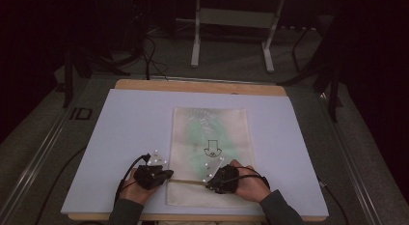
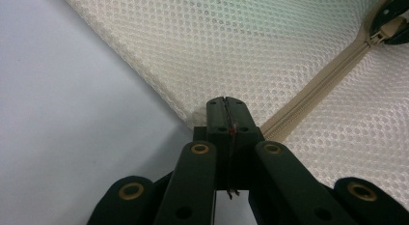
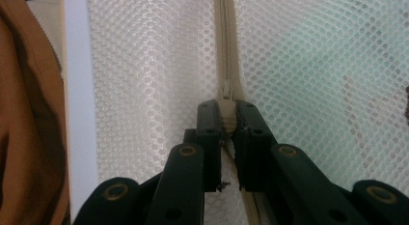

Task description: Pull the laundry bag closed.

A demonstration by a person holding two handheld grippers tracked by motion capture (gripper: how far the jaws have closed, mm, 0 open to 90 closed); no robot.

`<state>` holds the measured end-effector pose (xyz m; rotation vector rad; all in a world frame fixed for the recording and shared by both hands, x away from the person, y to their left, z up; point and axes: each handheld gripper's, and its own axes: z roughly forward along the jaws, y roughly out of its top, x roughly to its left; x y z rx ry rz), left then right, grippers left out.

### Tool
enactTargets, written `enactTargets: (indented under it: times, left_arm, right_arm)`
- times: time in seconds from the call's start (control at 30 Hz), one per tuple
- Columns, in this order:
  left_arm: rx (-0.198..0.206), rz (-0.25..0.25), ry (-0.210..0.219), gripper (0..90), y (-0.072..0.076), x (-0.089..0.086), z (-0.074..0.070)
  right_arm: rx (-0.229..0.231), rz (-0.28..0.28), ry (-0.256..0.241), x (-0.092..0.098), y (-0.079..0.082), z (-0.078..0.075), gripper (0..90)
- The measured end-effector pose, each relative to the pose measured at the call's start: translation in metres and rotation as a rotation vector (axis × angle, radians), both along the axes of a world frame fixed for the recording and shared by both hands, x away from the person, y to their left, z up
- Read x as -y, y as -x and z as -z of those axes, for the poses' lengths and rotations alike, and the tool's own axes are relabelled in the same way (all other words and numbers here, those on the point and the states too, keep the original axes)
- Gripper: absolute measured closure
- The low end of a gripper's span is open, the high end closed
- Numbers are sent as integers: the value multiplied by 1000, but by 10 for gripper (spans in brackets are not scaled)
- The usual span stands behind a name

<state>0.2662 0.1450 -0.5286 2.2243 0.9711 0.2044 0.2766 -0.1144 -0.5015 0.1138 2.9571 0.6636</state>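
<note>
The mesh laundry bag (image 1: 210,138) is light and limp (it bunches easily): the left gripper (image 2: 225,105) pinches its corner beside the zipper (image 2: 318,85), while the right gripper (image 3: 227,108) pinches the zipper pull (image 3: 227,102).

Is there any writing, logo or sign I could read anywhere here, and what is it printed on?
"ID": dark letters on the grey floor strip left of the table.
A black downward arrow sign, no words: on the mesh bag, above its zipper.
Pale marks near the bag's top edge: too blurred to read.
No other readable text.
</note>
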Motion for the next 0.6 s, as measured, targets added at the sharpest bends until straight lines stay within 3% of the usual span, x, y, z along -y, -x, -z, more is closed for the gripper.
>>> enactTargets:
  times: [0.6]
  left_arm:
    - [0,3,-4,895,0,0,0]
  right_arm:
    - [-8,23,-13,17,1,0,823]
